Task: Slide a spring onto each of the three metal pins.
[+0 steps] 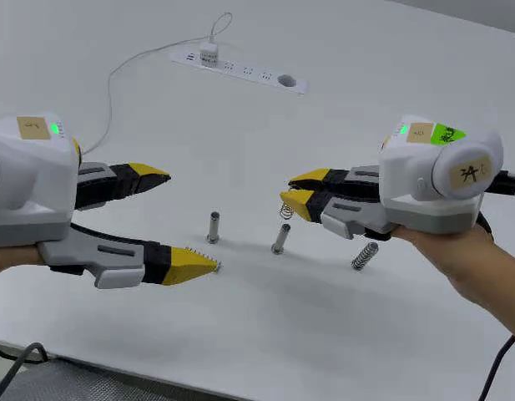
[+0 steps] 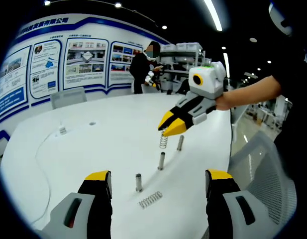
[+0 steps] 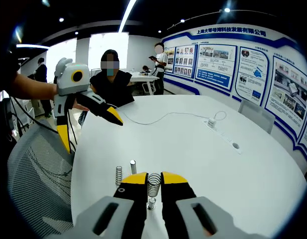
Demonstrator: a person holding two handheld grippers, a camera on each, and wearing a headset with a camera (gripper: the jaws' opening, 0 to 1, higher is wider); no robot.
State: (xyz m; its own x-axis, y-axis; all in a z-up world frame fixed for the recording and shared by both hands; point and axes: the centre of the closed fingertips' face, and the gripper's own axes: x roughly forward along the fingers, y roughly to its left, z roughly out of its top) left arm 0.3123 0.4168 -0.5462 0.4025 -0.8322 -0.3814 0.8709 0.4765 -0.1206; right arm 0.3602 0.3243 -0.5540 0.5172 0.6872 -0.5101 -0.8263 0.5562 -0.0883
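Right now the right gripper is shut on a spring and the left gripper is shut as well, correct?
Not quite: the left gripper is open, its jaws wide apart in the left gripper view. The right gripper is shut on a spring.

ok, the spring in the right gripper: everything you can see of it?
The spring is a small coil of bright, steel-looking wire with open turns. It stands roughly upright, pinched near its top between the yellow tips of the right gripper, the rest hanging below them. Nothing else visibly touches it. It is not threaded yet: in the right gripper view a pin stands just under it, while the left gripper view shows it hanging slightly to one side of a pin.
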